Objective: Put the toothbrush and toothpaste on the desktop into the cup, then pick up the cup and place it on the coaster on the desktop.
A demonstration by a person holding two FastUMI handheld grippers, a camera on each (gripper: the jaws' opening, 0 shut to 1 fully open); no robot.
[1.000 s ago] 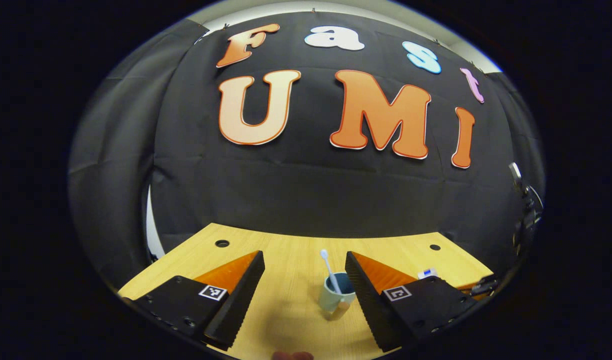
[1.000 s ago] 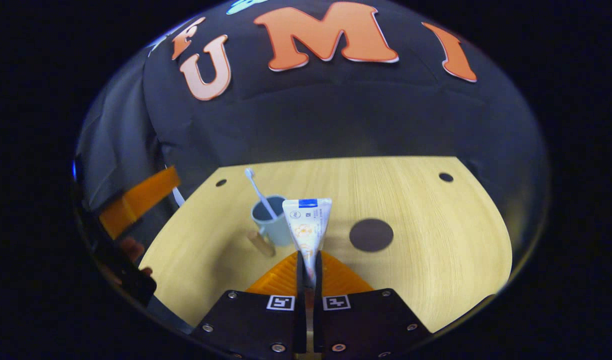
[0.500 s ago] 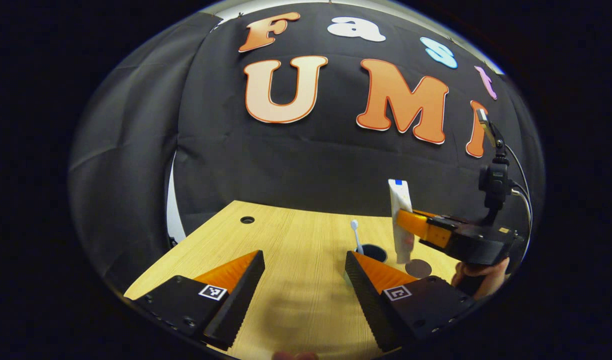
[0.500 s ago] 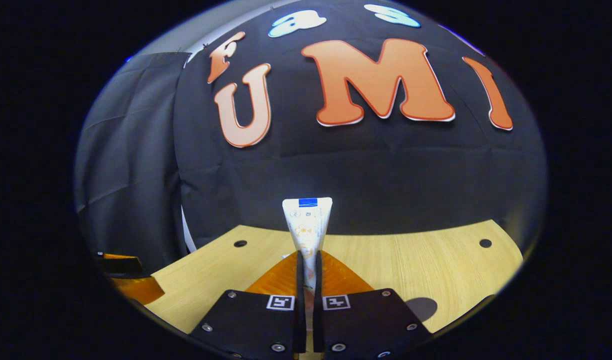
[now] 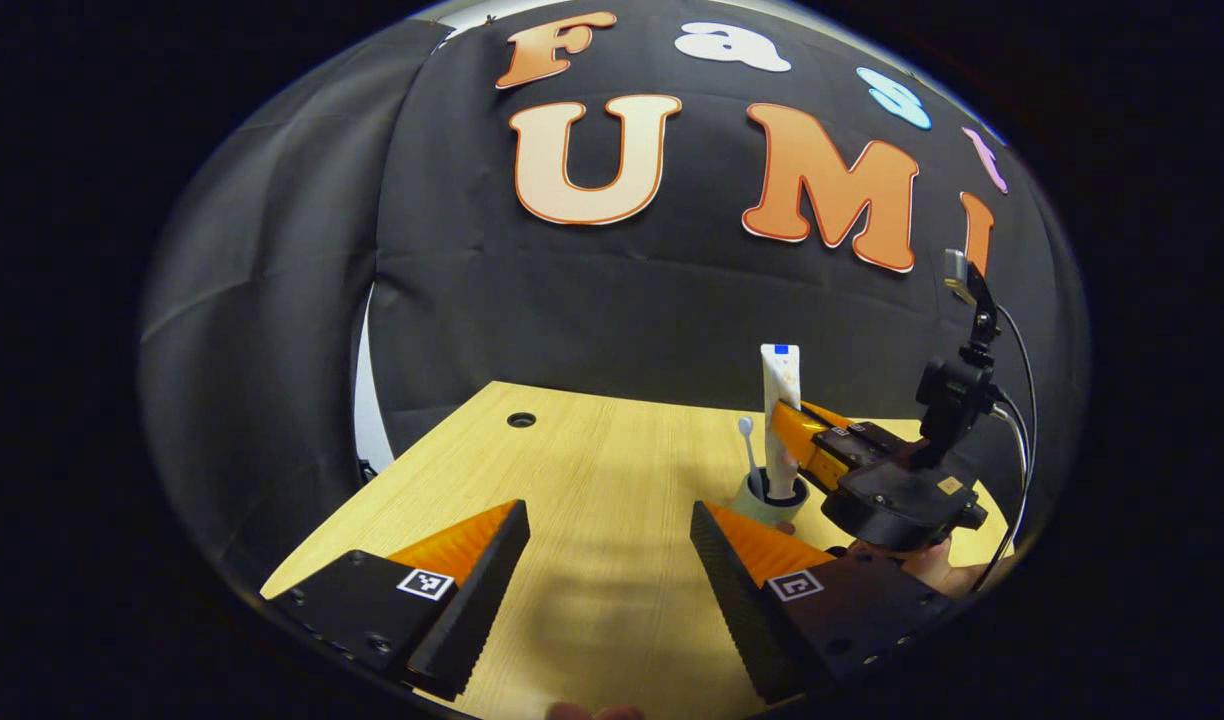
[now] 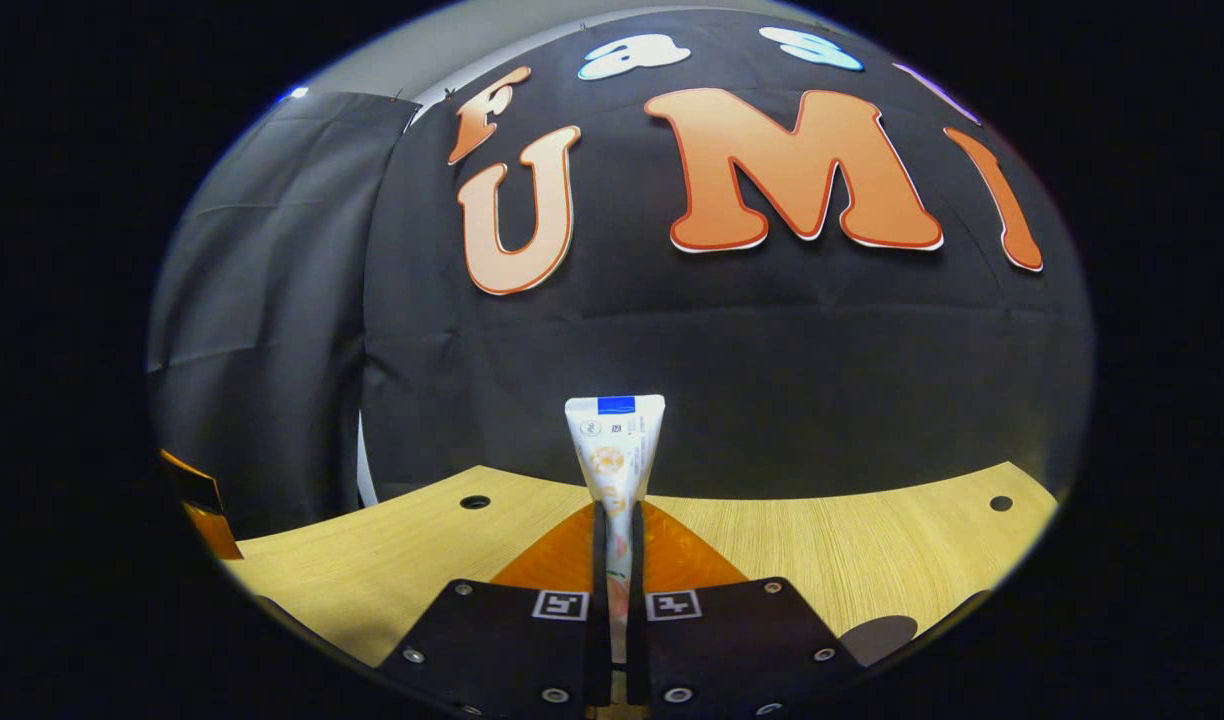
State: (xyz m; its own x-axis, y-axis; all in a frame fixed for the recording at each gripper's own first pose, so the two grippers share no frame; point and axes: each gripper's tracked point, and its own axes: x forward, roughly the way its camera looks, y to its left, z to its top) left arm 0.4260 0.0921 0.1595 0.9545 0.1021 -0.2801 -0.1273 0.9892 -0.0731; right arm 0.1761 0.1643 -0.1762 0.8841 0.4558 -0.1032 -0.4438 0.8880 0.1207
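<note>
In the right gripper view we see our right gripper with its jaws pressed close together on the toothpaste, both orange fingers squeezing the lower part of the tube while its flat crimped end with the blue stripe stands upright toward twelve o'clock. In the left gripper view that same right gripper reaches in from three o'clock, a hand partly visible beneath its black body, and holds the toothpaste upright over the cup, the tube's lower end down at the cup's mouth; we cannot tell whether it touches the bottom. The toothbrush stands in the cup just to the nine o'clock side of the tube, bristle head up. Our left gripper hangs low over the wooden desktop with its jaws spread wide, nothing between the fingers, and the cup lies just beyond the tip of its right finger, toward one o'clock. In the right gripper view part of the dark round coaster lies on the desktop at five o'clock, beside the gripper's black body.
</note>
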